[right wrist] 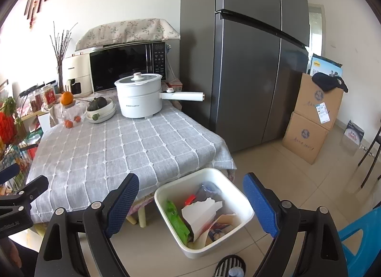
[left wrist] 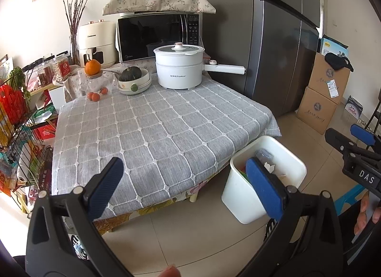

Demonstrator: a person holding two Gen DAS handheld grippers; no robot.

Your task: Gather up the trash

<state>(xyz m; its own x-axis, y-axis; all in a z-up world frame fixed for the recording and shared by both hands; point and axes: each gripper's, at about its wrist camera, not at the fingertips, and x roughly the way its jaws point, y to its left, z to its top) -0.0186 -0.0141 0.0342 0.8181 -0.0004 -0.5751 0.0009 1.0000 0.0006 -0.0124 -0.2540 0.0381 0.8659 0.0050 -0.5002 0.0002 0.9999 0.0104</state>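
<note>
A white bin [right wrist: 240, 203] stands on the floor at the table's front right corner; it also shows in the left wrist view [left wrist: 240, 196]. It holds trash: a torn white paper [right wrist: 202, 212], a green wrapper [right wrist: 177, 219], a red scrap and printed packets. My left gripper [left wrist: 188, 181] is open and empty, above the table's front edge. My right gripper [right wrist: 193, 200] is open and empty, above the bin. The right gripper also shows at the right edge of the left wrist view [left wrist: 357, 148].
The grey checked tablecloth [left wrist: 154, 129] carries a white electric pot [left wrist: 181, 67], a bowl with a dark squash [left wrist: 134, 80], a jar with an orange on it [left wrist: 92, 67], a microwave [left wrist: 157, 36]. A grey fridge [right wrist: 250, 62], cardboard boxes [right wrist: 312, 122], a wire rack [left wrist: 16, 122], a blue stool [right wrist: 357, 241].
</note>
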